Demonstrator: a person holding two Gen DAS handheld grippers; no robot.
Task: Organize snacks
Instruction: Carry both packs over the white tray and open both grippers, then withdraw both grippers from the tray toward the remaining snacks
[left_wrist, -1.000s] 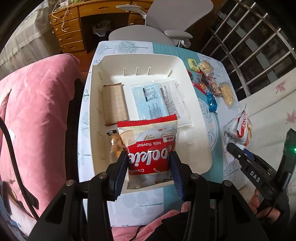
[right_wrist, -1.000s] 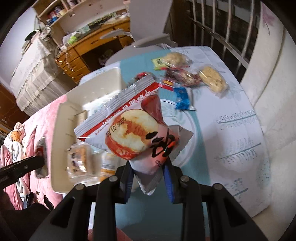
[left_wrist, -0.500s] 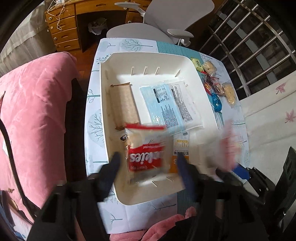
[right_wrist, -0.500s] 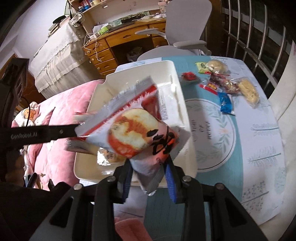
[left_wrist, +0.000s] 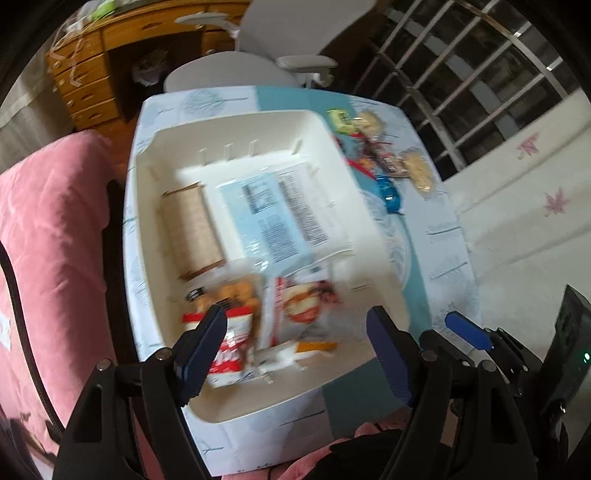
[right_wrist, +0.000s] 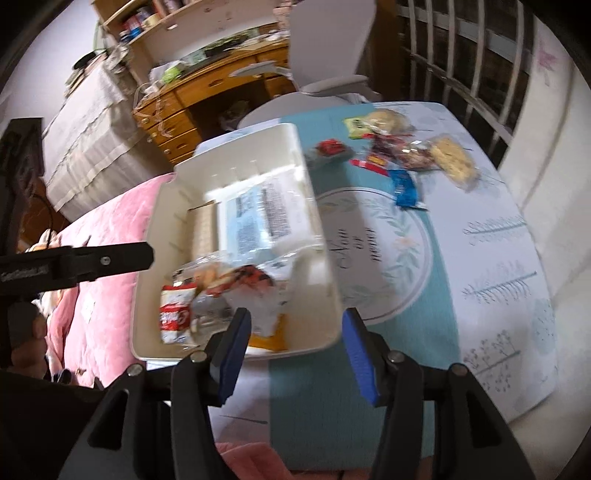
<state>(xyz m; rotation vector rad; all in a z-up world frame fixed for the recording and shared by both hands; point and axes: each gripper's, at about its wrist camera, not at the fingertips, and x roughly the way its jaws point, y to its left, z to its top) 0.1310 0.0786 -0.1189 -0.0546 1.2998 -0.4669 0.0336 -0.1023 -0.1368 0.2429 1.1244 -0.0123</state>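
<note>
The left gripper (left_wrist: 295, 332) hangs over the near end of the white tray (left_wrist: 373, 236) with its jaws apart and nothing between them; they have just been opening, and the red-and-white cookie bag (left_wrist: 231, 347) lies loose in the tray just behind the left finger (left_wrist: 201, 350); beside that bag, toward the middle of the near end, lies the apple-print packet (left_wrist: 299, 302), blurred, with an orange-edged pack (left_wrist: 317, 346) showing under its near edge; a clear bag of small biscuits (left_wrist: 236, 291) sits just beyond the cookie bag.

The right gripper (right_wrist: 293, 347) is likewise parted and has just been opening; its blue pads hold nothing, and the apple-print packet (right_wrist: 251, 284) rests in the tray (right_wrist: 295, 155) ahead of them, touching the cookie bag (right_wrist: 175, 317) at its left.

Farther along the tray floor lie a tan cracker sleeve (left_wrist: 190, 229) on the left and a pale blue flat pack (left_wrist: 269, 218) with printed text beside it; the tray stands on the bench (right_wrist: 491, 258), which wears a teal and white printed cloth; at the bench's far right a cluster of small snacks (right_wrist: 406, 155) lies outside the tray, a blue wrapper (right_wrist: 404, 184) nearest; a pink blanket (left_wrist: 48, 236) lies left of the bench; a grey chair (left_wrist: 266, 44) and a wooden desk (right_wrist: 207, 96) stand beyond.
</note>
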